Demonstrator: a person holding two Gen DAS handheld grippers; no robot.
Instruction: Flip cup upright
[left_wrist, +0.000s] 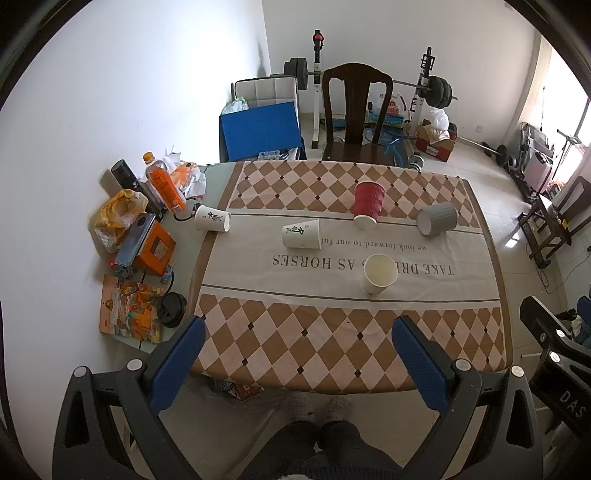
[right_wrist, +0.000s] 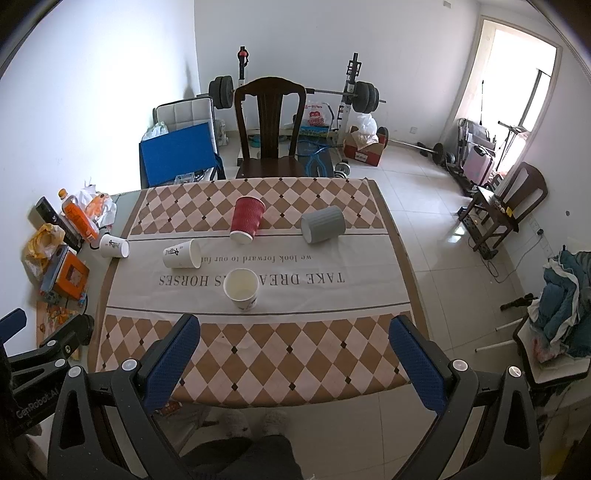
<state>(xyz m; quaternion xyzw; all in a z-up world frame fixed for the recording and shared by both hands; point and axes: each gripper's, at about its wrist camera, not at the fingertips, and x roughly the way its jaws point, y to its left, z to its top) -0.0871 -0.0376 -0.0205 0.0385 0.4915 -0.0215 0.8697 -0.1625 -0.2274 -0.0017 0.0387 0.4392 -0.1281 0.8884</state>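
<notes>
Both my left gripper (left_wrist: 297, 363) and right gripper (right_wrist: 293, 363) stand wide apart and hold nothing, back at the near table edge. One white cup (right_wrist: 241, 288) already stands upright. Four lie tipped: two white cups (right_wrist: 181, 253) (right_wrist: 114, 246) to the left, a red cup (right_wrist: 246, 219) and a grey cup (right_wrist: 322, 224) farther back. The nearer tipped white cup lies ahead-left, long axis crosswise, mouth rightward; my left gripper looks nearer.
</notes>
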